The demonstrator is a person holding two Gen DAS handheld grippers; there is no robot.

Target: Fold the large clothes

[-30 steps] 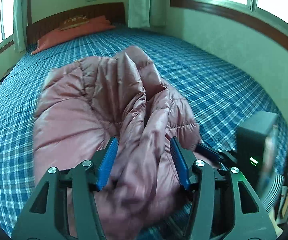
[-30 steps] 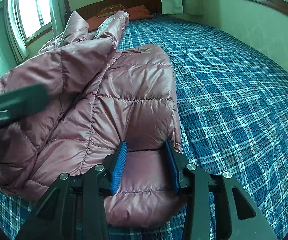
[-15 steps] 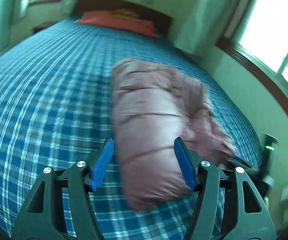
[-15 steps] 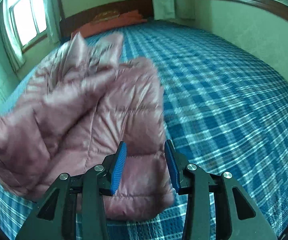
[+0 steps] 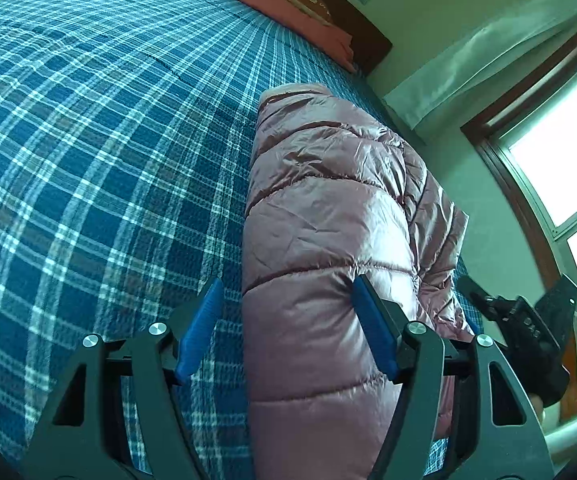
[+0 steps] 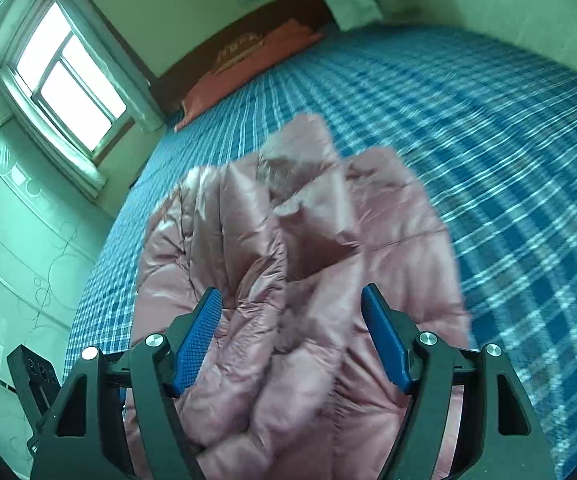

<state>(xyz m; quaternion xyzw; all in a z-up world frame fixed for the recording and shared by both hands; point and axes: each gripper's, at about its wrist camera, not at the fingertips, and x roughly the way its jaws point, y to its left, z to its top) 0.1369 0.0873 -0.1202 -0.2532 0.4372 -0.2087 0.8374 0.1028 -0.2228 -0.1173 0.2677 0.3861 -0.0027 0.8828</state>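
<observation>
Pink puffer jacket [image 5: 328, 240] lies bunched lengthwise on the blue plaid bed [image 5: 88, 160], nearest the cameras. The left gripper [image 5: 288, 328] stands wide, its jaws having just been opening, with the jacket's near end between them but only brushing the right pad. The right gripper [image 6: 292, 336] is likewise wide, jaws just opened, hovering over the rumpled folds [image 6: 288, 260] without pressing them. Judged so, one fold is laid and released; next calls for regrasping an edge and smoothing or doubling the bundle. A second ago both held the fabric, which was spread wider. Far off lies an orange pillow [image 5: 288, 4]
</observation>
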